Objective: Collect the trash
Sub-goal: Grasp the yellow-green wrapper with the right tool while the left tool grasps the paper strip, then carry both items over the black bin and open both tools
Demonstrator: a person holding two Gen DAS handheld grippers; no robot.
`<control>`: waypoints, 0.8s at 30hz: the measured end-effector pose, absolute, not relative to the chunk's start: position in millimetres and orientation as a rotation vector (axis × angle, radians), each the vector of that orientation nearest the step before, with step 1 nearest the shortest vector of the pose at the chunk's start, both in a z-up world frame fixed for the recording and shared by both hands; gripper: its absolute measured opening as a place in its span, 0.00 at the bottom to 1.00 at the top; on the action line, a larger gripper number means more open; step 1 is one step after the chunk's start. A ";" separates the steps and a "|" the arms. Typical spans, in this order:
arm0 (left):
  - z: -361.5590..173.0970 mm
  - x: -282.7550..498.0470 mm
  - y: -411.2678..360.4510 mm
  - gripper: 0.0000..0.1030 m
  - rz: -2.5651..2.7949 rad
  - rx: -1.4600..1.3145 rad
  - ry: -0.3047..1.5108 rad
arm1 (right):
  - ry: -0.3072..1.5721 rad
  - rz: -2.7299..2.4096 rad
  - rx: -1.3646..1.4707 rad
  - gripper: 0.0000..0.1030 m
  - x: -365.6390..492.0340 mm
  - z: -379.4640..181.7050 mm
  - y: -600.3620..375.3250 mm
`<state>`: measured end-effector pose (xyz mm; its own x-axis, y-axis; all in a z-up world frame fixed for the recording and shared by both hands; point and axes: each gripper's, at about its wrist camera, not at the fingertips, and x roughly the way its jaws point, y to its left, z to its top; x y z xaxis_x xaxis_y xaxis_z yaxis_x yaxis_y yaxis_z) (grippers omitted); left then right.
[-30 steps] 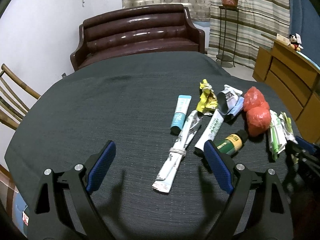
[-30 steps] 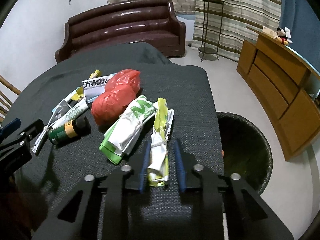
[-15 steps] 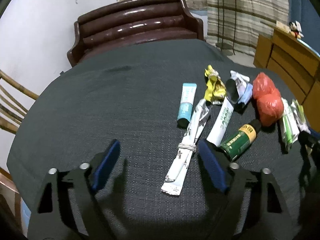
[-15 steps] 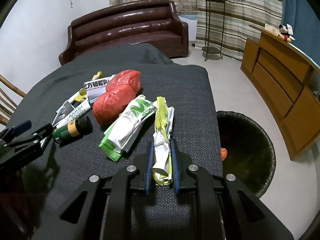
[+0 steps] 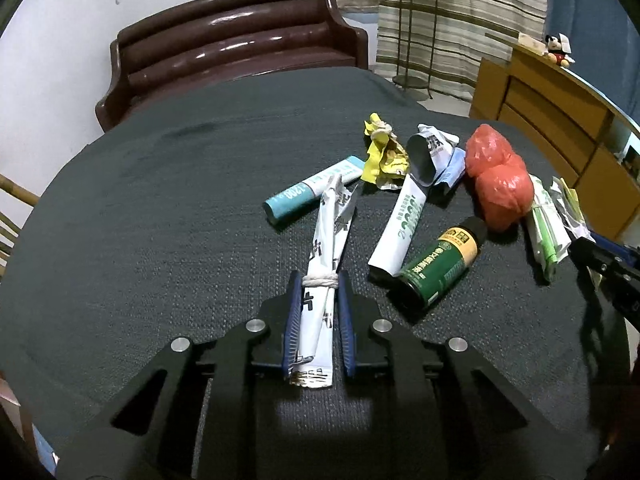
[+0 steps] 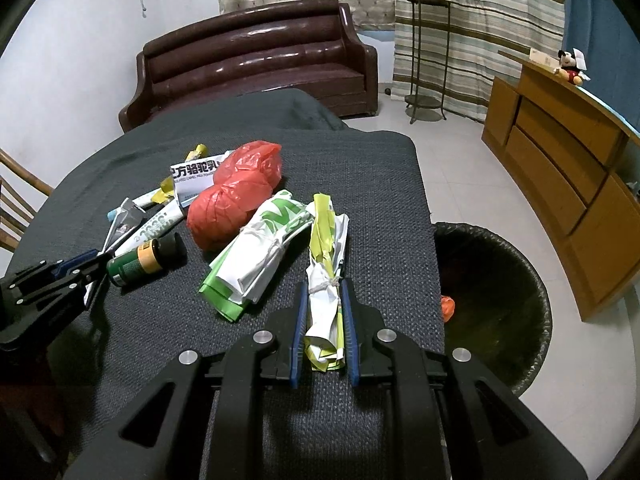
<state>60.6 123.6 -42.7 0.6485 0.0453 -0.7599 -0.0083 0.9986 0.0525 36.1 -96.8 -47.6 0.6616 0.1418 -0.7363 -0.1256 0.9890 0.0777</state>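
On the dark cloth-covered table (image 5: 160, 200) my left gripper (image 5: 320, 280) has its jaws closing, and the blue pads press the sides of a white rolled wrapper (image 5: 332, 224) tied with string. My right gripper (image 6: 323, 286) is shut on a yellow-green and white tied wrapper (image 6: 326, 232) near the table's right edge. Between them lie a green bottle (image 5: 440, 268), a red plastic bag (image 5: 500, 184), a teal tube (image 5: 312, 192), a white tube (image 5: 404, 228), a yellow crumpled wrapper (image 5: 384, 156) and a green-white bundle (image 6: 260, 256). A black-lined trash bin (image 6: 500, 300) stands on the floor right of the table.
A brown leather sofa (image 6: 256, 64) stands beyond the table's far end. A wooden cabinet (image 6: 568, 168) lines the right wall, with a plant stand (image 6: 428, 52) by the curtains. A wooden chair (image 5: 12, 216) is at the table's left edge. Tiled floor lies right of the table.
My left gripper moved forward and down over the white tied wrapper and closed from wide open onto it. The right gripper tightened on its wrapper at first and then stayed still.
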 end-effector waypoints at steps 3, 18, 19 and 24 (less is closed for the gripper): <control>-42.2 57.7 127.0 0.17 0.035 0.030 0.861 | 0.826 0.151 0.020 0.17 35.9 -46.5 -94.5; -0.8 28.5 112.8 0.17 -0.008 -0.064 0.722 | 0.761 0.112 0.034 0.17 23.4 -32.8 -120.2; 1.4 28.7 108.4 0.17 -0.015 -0.065 0.714 | 0.758 0.105 0.036 0.17 23.7 -31.7 -125.0; 7.8 36.8 79.0 0.17 -0.074 -0.066 0.698 | 0.738 0.060 0.042 0.17 24.8 -26.4 -143.3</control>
